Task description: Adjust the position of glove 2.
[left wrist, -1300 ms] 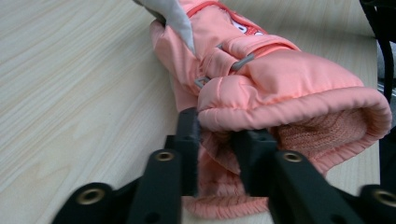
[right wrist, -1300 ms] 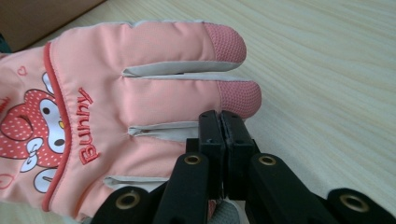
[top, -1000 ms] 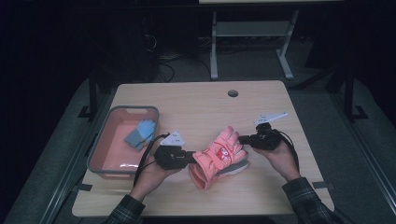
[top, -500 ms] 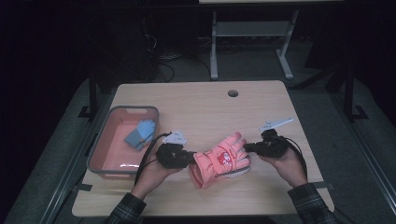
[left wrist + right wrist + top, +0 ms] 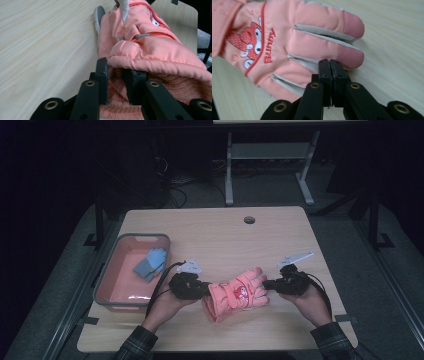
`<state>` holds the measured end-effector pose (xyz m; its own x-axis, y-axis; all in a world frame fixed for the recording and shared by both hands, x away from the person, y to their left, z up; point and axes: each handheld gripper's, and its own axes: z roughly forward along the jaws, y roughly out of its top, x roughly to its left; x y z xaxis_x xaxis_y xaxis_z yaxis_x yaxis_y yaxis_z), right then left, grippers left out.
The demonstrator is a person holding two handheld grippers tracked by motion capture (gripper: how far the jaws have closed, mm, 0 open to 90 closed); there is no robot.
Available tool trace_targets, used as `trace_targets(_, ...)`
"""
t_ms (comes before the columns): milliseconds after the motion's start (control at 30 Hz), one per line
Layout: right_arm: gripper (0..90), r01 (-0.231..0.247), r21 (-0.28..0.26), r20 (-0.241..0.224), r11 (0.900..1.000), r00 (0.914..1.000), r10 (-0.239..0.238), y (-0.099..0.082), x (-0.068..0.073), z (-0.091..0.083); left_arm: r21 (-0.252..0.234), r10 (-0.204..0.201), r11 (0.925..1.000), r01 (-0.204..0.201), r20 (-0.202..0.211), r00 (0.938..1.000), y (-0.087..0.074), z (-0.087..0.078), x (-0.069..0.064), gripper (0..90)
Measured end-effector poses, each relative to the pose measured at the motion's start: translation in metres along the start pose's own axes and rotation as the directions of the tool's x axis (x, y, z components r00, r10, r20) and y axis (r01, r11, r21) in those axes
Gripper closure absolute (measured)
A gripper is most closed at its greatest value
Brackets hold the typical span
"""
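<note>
A pink padded winter glove (image 5: pixel 236 293) lies on the wooden bench (image 5: pixel 220 237), near its front edge, stretched between the two grippers. Its cuff points toward the person's left and its fingers toward the right, with the back of the hand facing up; a cartoon rabbit and the word "Bunny" are printed there.

The left gripper (image 5: pixel 188 286) meets the glove at the cuff. In the left gripper view (image 5: pixel 119 86) its jaws stand a narrow way apart and have just been opening a little; the hem of the cuff and its ribbed knit lining sit between them, one jaw outside the cuff and the other inside the opening. Whether the pads still press on the fabric cannot be told from the pictures.

The right gripper (image 5: pixel 286 283) is at the fingertip end. In the right gripper view (image 5: pixel 329 71) its jaws are pressed together, nipping the tip of one glove finger, beside the fingers with textured pink tips.

A grey-rimmed pink tray (image 5: pixel 104 285) stands on the left part of the bench, well apart from the glove, and a blue glove (image 5: pixel 149 263) lies inside it against the right wall. A round cable hole (image 5: pixel 249 220) sits near the far edge of the bench.
</note>
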<state>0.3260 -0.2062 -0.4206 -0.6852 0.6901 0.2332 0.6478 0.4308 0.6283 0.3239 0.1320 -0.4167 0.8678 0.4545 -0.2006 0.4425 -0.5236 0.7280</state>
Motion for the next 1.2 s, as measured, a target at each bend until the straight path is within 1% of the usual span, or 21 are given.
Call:
trace_targets(133, 87.9, 0.014, 0.024, 0.015, 0.9996, 0.9998, -0.014, -0.002, -0.001, 0.011, -0.007, -0.005, 1.0, 0.005, -0.014, 0.9999, -0.001, 0.002, 0.0, 70.6)
trace_targets(200, 87.3, 0.007, 0.017, 0.016, 0.9998, 0.9998, -0.007, -0.002, -0.002, 0.012, -0.021, -0.003, 0.9998, 0.002, -0.028, 0.9996, -0.001, -0.001, 0.0, 68.4)
trace_targets(233, 86.7, 0.005, 0.008, 0.023, 1.0, 0.9997, -0.005, -0.002, -0.003, 0.012, -0.028, -0.016, 0.9995, 0.015, -0.027, 0.9995, -0.001, -0.003, -0.001, 66.7)
trace_targets(267, 86.6, 0.006, 0.001, 0.027, 1.0, 0.9996, -0.006, -0.002, -0.003, 0.013, -0.034, -0.013, 0.9994, 0.012, -0.027, 0.9995, -0.001, -0.004, -0.001, 64.9)
trace_targets(333, 86.2, 0.016, -0.01, 0.036, 0.9998, 0.9992, -0.016, 0.0, -0.005, 0.014, -0.043, -0.023, 0.9989, 0.021, -0.031, 0.9993, -0.001, -0.01, -0.003, 58.1)
trace_targets(367, 85.7, 0.015, -0.017, 0.039, 0.9997, 0.9991, -0.015, 0.001, -0.006, 0.015, -0.051, -0.015, 0.9986, 0.013, -0.036, 0.9992, -0.001, -0.015, -0.004, 54.9)
trace_targets(400, 85.5, 0.015, -0.02, 0.041, 0.9997, 0.999, -0.014, 0.002, -0.008, 0.016, -0.06, -0.023, 0.998, 0.021, -0.035, 0.9991, -0.001, -0.019, -0.005, 53.3)
trace_targets(467, 84.3, 0.017, -0.025, 0.047, 0.9995, 0.9988, -0.016, 0.004, -0.01, 0.018, -0.078, -0.021, 0.9968, 0.017, -0.046, 0.9987, -0.001, -0.029, -0.005, 51.3)
trace_targets(533, 79.1, 0.008, -0.034, 0.046, 0.9994, 0.9989, -0.006, 0.006, -0.012, 0.018, -0.101, -0.03, 0.9946, 0.024, -0.054, 0.9981, -0.002, -0.039, -0.004, 55.6)
trace_targets(600, 67.3, 0.01, -0.056, 0.048, 0.9984, 0.9988, -0.008, 0.007, -0.013, 0.015, -0.109, -0.038, 0.9936, 0.03, -0.07, 0.9968, -0.002, -0.043, -0.002, 64.7)
trace_targets(633, 63.4, -0.002, -0.069, 0.05, 0.9976, 0.9987, 0.006, 0.008, -0.012, 0.011, -0.105, -0.031, 0.9943, 0.022, -0.08, 0.9964, -0.001, -0.044, 0.0, 68.6)
trace_targets(700, 64.7, -0.009, -0.108, 0.033, 0.9941, 0.9994, 0.013, 0.007, -0.012, 0.002, -0.101, -0.036, 0.9945, 0.027, -0.092, 0.9951, 0.0, -0.042, 0.001, 75.3)
trace_targets(733, 70.5, -0.016, -0.121, 0.025, 0.9925, 0.9995, 0.019, 0.006, -0.011, -0.002, -0.088, -0.041, 0.9956, 0.032, -0.096, 0.9946, 0.001, -0.039, 0.001, 78.6)
trace_targets(767, 76.1, -0.007, -0.136, 0.006, 0.9907, 1.0, 0.008, 0.006, -0.008, -0.007, -0.078, -0.036, 0.9965, 0.029, -0.099, 0.9944, 0.002, -0.036, 0.002, 82.0)
trace_targets(833, 86.2, 0.018, -0.151, -0.008, 0.9883, 0.9998, -0.019, 0.005, -0.001, -0.011, -0.066, -0.047, 0.997, 0.041, -0.101, 0.9937, 0.004, -0.028, 0.003, 86.5)
trace_targets(867, 89.2, 0.03, -0.157, -0.022, 0.9872, 0.9992, -0.034, 0.005, 0.003, -0.012, -0.055, -0.047, 0.9976, 0.041, -0.102, 0.9937, 0.005, -0.023, 0.003, 87.7)
trace_targets(933, 89.9, 0.056, -0.172, -0.048, 0.9834, 0.9967, -0.065, 0.008, 0.012, -0.011, -0.016, -0.04, 0.9991, 0.038, -0.111, 0.993, 0.006, -0.012, 0.005, 88.9)
trace_targets(1000, 89.9, 0.078, -0.189, -0.062, 0.979, 0.9939, -0.091, 0.012, 0.02, -0.007, 0.019, -0.036, 0.9991, 0.038, -0.104, 0.9939, 0.006, -0.001, 0.006, 89.0)
trace_targets(1100, 90.0, 0.091, -0.176, -0.072, 0.9801, 0.9918, -0.106, 0.017, 0.028, 0.002, 0.073, -0.032, 0.9966, 0.038, -0.078, 0.9964, 0.004, 0.012, 0.003, 89.1)
trace_targets(1133, 90.0, 0.097, -0.171, -0.075, 0.9804, 0.9909, -0.111, 0.019, 0.029, 0.006, 0.072, -0.044, 0.9962, 0.049, -0.072, 0.9965, 0.002, 0.015, 0.001, 89.0)
trace_targets(1200, 90.0, 0.102, -0.154, -0.073, 0.9828, 0.9908, -0.114, 0.021, 0.031, 0.012, 0.086, -0.046, 0.995, 0.051, -0.062, 0.997, -0.001, 0.017, -0.001, 89.1)
